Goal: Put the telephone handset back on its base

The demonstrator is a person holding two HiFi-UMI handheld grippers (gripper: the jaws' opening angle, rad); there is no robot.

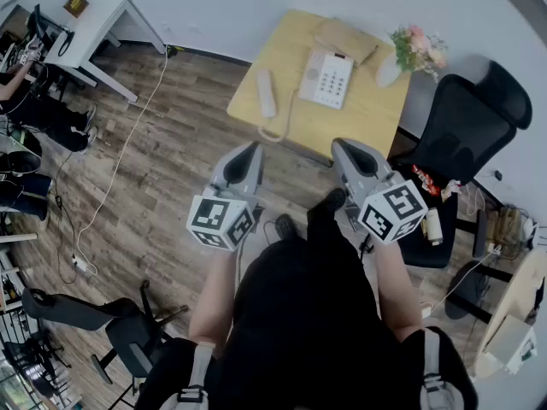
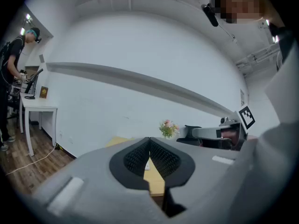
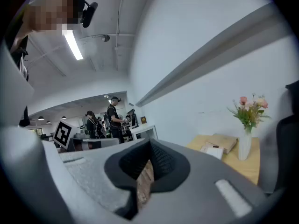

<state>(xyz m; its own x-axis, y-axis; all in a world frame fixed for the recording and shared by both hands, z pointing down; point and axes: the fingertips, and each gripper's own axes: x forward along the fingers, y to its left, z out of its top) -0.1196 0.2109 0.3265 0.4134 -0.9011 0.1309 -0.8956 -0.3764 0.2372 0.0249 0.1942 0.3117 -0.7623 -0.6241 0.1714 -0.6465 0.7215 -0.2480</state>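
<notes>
Left claw point(image 1: 253, 149), right claw point(image 1: 341, 147) both closed (empty); handset point(image 1: 267, 92) well ahead, beside base point(image 1: 327, 78).

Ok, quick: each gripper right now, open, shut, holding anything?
Left gripper: closed, nothing between its jaws.
Right gripper: closed, nothing between its jaws.

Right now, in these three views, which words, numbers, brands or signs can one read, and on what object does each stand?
No text is legible in any view.
Telephone base: keypad and label too small to read.
Left marker cube and right marker cube: black-and-white square patterns only, no letters.
Framed picture on the white desk: too small to read.
Red packet on the black chair: print blurred.
</notes>
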